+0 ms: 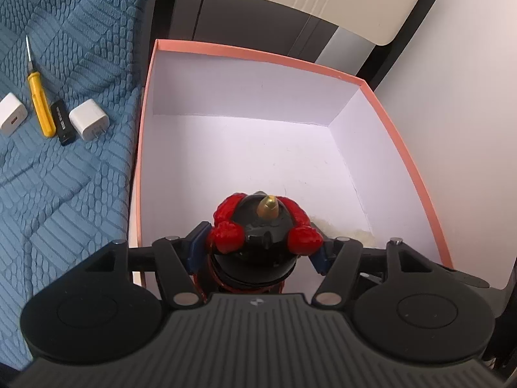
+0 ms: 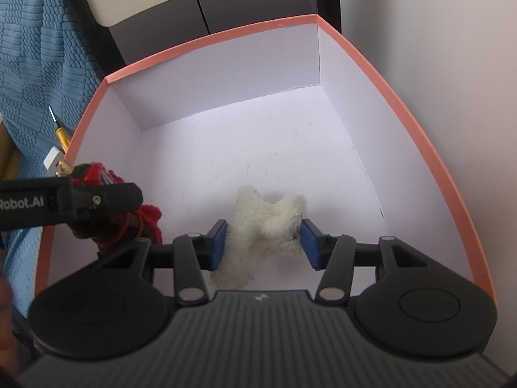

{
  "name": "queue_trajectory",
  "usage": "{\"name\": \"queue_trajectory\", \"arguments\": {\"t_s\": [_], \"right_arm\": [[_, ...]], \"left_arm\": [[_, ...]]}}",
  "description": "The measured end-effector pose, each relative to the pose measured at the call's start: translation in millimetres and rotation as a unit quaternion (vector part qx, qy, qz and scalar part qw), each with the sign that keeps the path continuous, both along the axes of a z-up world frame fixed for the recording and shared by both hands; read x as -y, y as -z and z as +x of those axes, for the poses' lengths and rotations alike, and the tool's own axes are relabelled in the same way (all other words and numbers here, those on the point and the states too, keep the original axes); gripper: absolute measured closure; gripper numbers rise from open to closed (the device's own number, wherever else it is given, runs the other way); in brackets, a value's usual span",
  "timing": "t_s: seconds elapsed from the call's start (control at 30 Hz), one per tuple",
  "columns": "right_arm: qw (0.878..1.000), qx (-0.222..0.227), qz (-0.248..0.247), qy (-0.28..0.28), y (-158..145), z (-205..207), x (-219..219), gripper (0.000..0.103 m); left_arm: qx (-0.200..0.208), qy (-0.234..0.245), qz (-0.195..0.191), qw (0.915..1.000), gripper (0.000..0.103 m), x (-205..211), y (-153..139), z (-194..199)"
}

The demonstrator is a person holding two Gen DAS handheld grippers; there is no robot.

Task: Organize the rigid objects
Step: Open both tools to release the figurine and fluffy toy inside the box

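Black-and-red figurine (image 1: 263, 236), topped with a gold spike, sits clenched between the blue pads of the left tongs (image 1: 261, 249), held above the near left corner of a pink-rimmed white box (image 1: 258, 55). Right tongs (image 2: 263, 242) reach down inside the same box, their pads spread on either side of a cream fluffy toy (image 2: 265, 223) lying on the floor of it. Beside the box, on a blue textured cloth (image 1: 64, 177), lie a yellow screwdriver (image 1: 38, 100), two white chargers (image 1: 89, 123) and a black USB stick (image 1: 63, 124).
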State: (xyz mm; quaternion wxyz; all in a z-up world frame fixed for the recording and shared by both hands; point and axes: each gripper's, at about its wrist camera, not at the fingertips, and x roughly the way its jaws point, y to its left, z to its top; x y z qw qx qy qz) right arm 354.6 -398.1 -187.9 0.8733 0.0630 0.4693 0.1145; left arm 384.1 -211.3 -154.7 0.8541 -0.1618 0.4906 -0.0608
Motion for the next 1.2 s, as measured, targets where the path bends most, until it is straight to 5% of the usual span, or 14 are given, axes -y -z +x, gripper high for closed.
{"name": "queue_trajectory", "arguments": {"t_s": [0.2, 0.7, 1.2], "right_arm": [[1.000, -0.003, -0.004, 0.005, -10, -11, 2, 0.047], [0.997, 0.070, 0.017, 0.007, -87, -80, -9, 0.047], [0.992, 0.123, 0.038, -0.011, -140, -162, -39, 0.047]], "left_arm": [[0.030, -0.001, -0.007, 0.9995, 0.025, -6, -24, -18], [0.106, -0.020, -0.002, 0.9941, 0.025, -44, -105, -96], [0.165, -0.052, 0.002, 0.9849, 0.025, -94, -149, -198]]}}
